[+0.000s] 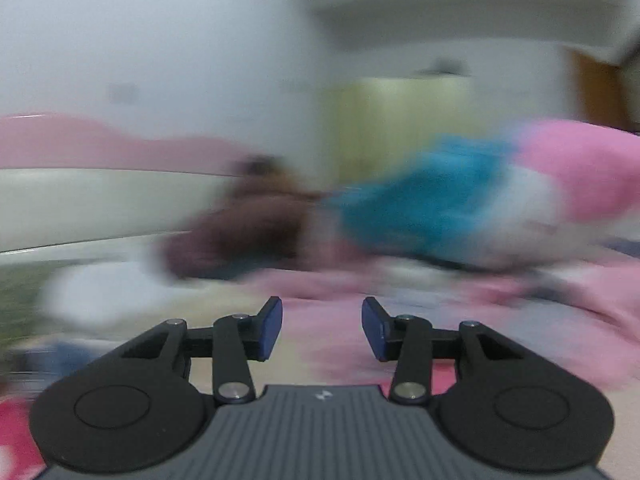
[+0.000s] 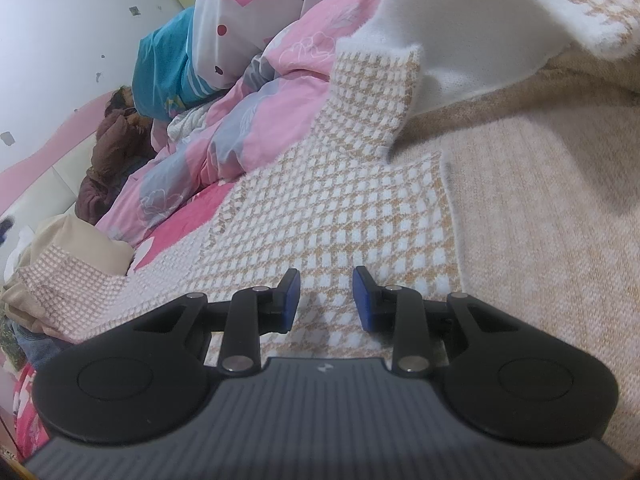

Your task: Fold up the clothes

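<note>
We judged the fold as only begun: the checked sweater (image 2: 320,208) lay spread on the bed (image 2: 540,240), one white-lined part (image 2: 460,52) turned over, the rest unfolded. The right hand-held gripper (image 2: 326,298) hung just above it, jaws parted, holding nothing. The left hand-held gripper (image 1: 322,328) was likewise open and empty, in a blurred view.
</note>
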Demonstrator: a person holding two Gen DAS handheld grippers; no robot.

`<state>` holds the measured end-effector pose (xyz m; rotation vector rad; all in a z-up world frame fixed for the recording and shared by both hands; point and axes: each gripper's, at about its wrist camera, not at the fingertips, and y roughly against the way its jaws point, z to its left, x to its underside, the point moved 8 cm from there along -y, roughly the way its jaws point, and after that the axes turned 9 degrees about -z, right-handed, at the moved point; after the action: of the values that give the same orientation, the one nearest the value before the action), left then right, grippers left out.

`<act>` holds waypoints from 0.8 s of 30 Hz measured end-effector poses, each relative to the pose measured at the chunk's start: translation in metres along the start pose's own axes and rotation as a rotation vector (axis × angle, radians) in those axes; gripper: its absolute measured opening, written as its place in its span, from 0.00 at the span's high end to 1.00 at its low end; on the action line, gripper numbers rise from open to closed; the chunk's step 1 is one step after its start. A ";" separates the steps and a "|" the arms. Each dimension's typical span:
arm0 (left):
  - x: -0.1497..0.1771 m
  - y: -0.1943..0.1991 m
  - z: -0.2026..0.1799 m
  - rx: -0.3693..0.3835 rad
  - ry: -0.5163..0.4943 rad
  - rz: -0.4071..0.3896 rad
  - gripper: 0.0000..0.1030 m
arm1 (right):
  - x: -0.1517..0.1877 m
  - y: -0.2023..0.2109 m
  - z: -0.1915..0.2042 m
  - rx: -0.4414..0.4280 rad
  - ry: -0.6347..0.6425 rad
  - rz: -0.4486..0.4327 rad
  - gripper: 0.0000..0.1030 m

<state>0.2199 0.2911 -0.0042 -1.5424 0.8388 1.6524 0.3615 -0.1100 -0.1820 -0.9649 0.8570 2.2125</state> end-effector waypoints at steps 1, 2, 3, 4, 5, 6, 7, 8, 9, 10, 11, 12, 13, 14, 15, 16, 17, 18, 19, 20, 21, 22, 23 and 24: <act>0.009 -0.006 -0.028 0.095 0.020 0.040 0.65 | 0.000 0.000 0.000 -0.001 0.000 0.000 0.73; 0.018 -0.012 -0.056 0.191 0.040 0.080 0.71 | 0.000 0.000 0.000 -0.001 0.000 0.001 0.73; 0.027 -0.017 -0.085 0.283 0.062 0.124 0.81 | 0.000 -0.001 -0.001 -0.002 -0.001 0.001 0.73; 0.040 -0.027 -0.113 0.352 0.092 0.189 0.82 | 0.000 -0.001 -0.001 -0.003 -0.001 0.001 0.73; 0.052 -0.036 -0.135 0.399 0.117 0.244 0.83 | 0.000 -0.001 -0.001 -0.003 -0.001 0.002 0.73; 0.067 -0.046 -0.158 0.437 0.142 0.299 0.84 | -0.001 -0.001 -0.001 -0.004 -0.002 0.002 0.73; 0.082 -0.057 -0.178 0.467 0.155 0.353 0.87 | -0.001 -0.001 -0.001 -0.006 -0.004 0.002 0.73; 0.097 -0.067 -0.196 0.488 0.171 0.405 0.88 | 0.000 -0.001 -0.002 -0.008 -0.006 0.001 0.73; 0.112 -0.077 -0.214 0.522 0.174 0.453 0.88 | 0.000 -0.001 -0.002 -0.011 -0.009 0.002 0.73; 0.127 -0.086 -0.230 0.551 0.176 0.498 0.92 | 0.000 -0.001 -0.002 -0.013 -0.011 0.002 0.73; 0.140 -0.094 -0.241 0.549 0.163 0.525 0.92 | 0.000 -0.001 -0.002 -0.015 -0.012 0.002 0.73; 0.153 -0.101 -0.250 0.546 0.152 0.548 0.92 | 0.000 -0.001 -0.003 -0.017 -0.014 0.002 0.73; 0.159 -0.107 -0.254 0.533 0.156 0.548 0.93 | -0.001 -0.001 -0.003 -0.019 -0.016 0.002 0.73; 0.165 -0.114 -0.257 0.520 0.166 0.548 0.94 | -0.001 -0.002 -0.003 -0.020 -0.018 0.003 0.73; 0.164 -0.120 -0.258 0.507 0.206 0.549 0.96 | -0.001 -0.002 -0.003 -0.023 -0.018 0.004 0.73; 0.166 -0.128 -0.259 0.485 0.209 0.554 0.97 | -0.001 -0.001 -0.003 -0.025 -0.019 0.004 0.72; 0.168 -0.137 -0.260 0.462 0.212 0.558 0.97 | -0.001 -0.002 -0.003 -0.028 -0.019 0.005 0.72; 0.170 -0.146 -0.262 0.440 0.216 0.563 0.97 | -0.001 -0.002 -0.003 -0.030 -0.019 0.005 0.71; 0.172 -0.155 -0.262 0.418 0.222 0.569 0.97 | -0.001 -0.002 -0.003 -0.033 -0.023 0.005 0.71; 0.172 -0.160 -0.262 0.403 0.248 0.586 0.97 | -0.001 -0.002 -0.004 -0.036 -0.027 0.004 0.71; 0.168 -0.163 -0.259 0.385 0.281 0.584 0.97 | -0.001 -0.002 -0.004 -0.039 -0.031 0.004 0.71; 0.164 -0.162 -0.254 0.368 0.297 0.576 0.96 | -0.001 -0.002 -0.004 -0.043 -0.034 0.004 0.71; 0.159 -0.162 -0.249 0.350 0.312 0.568 0.96 | -0.001 -0.001 -0.004 -0.045 -0.036 0.003 0.71; 0.155 -0.162 -0.243 0.335 0.326 0.559 0.90 | -0.001 -0.001 -0.004 -0.045 -0.035 0.003 0.71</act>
<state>0.4815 0.1831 -0.1747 -1.4303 1.7538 1.5257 0.3642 -0.1128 -0.1841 -0.9435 0.7963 2.2536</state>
